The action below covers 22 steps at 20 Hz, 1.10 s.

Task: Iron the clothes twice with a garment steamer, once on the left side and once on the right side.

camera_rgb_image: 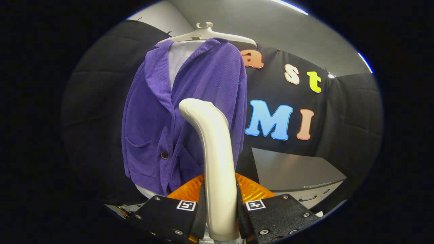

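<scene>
The white curved plastic garment steamer handle [217, 162] is standing upright between the fingers [221, 217], which are squeezing it from both sides. Its bent top is sitting just in front of the purple ribbed cardigan [176, 112], which is hanging on a white plastic hanger [206, 34]. A grey tabletop [295, 169] is sitting far to the right.

dim booth | ceiling strip lights [291, 6] glare | edges bowed, perhaps soft

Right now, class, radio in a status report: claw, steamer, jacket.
Claw shut on steamer handle. Purple jacket on hanger, just ahead. Nothing between steamer and jacket.
</scene>
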Motion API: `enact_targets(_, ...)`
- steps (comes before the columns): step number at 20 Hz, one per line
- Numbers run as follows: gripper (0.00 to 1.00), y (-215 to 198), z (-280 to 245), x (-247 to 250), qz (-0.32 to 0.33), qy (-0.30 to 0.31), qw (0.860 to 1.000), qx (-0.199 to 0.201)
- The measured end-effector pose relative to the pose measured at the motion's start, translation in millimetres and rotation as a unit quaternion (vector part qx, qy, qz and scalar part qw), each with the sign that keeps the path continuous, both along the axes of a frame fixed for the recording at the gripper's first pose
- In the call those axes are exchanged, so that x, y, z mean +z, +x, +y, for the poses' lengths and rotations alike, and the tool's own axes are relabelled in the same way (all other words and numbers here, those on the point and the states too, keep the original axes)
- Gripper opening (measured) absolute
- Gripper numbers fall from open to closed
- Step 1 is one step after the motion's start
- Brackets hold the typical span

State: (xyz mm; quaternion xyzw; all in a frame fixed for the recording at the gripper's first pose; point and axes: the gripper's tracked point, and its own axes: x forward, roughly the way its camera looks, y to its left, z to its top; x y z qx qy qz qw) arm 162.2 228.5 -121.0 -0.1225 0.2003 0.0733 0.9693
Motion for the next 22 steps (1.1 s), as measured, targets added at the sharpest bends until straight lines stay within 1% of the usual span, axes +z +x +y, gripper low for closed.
enact_targets(12,0.39,-36.0,-1.8,-76.6,0.076,-0.008,0.996,0.034)
enact_targets(15,0.39,-45.3,-2.8,-96.2,0.097,-0.013,0.995,0.035)
enact_targets(22,0.39,-47.1,-12.4,-131.5,0.138,-0.019,0.99,0.032)
